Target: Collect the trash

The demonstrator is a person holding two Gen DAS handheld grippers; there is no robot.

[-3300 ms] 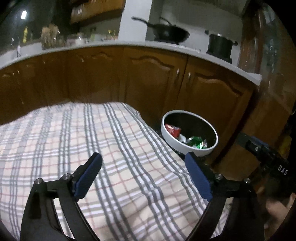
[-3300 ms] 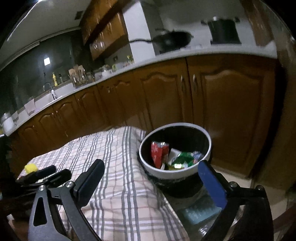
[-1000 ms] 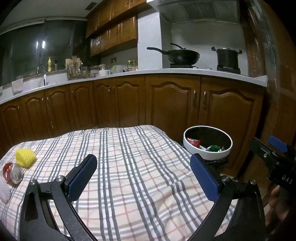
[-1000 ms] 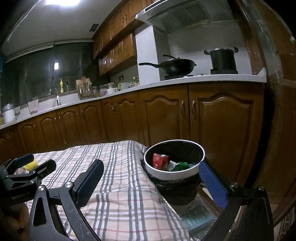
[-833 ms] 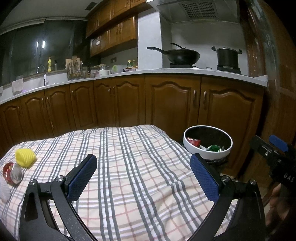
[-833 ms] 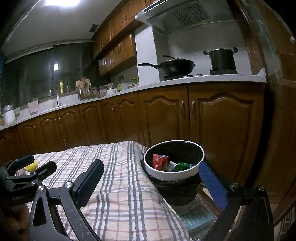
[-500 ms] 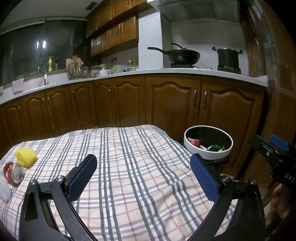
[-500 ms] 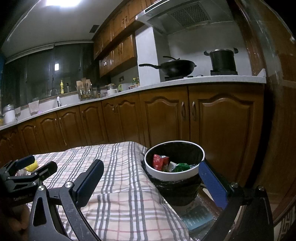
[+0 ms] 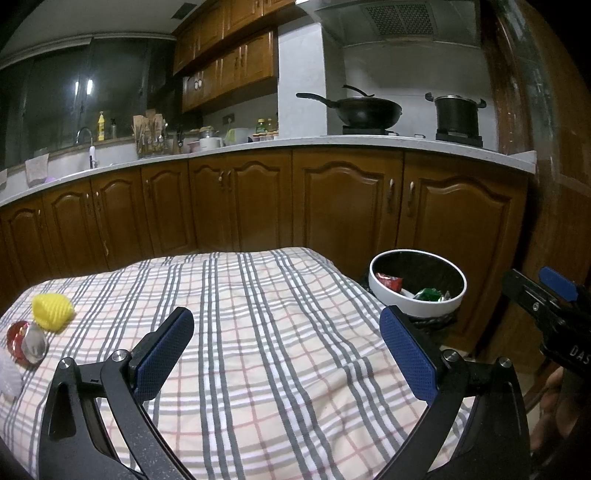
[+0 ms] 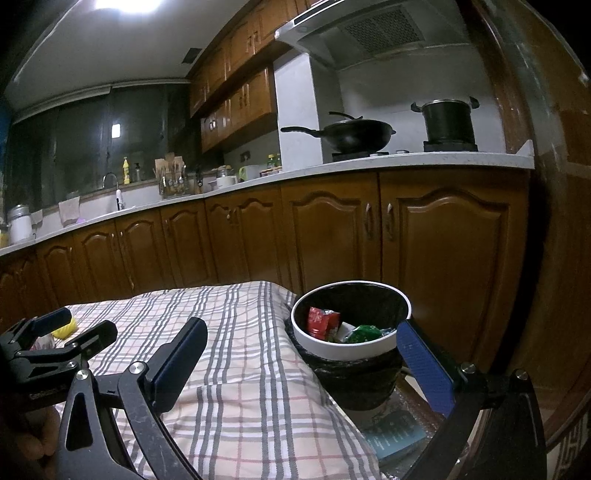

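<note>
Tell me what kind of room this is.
A home kitchen, most likely: a wok and stockpot sit on the counter under a range hood, with a sink faucet and wooden cabinets along the wall.

Woven plaid tablecloth [image 9: 258, 332], glossy wooden cabinets [image 9: 343, 210], smooth white bin [image 10: 351, 350]

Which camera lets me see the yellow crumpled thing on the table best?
The left wrist view shows the yellow crumpled thing whole on the checked cloth, beside a red wrapper. In the right wrist view only a yellow sliver peeks from behind the left gripper.
</note>
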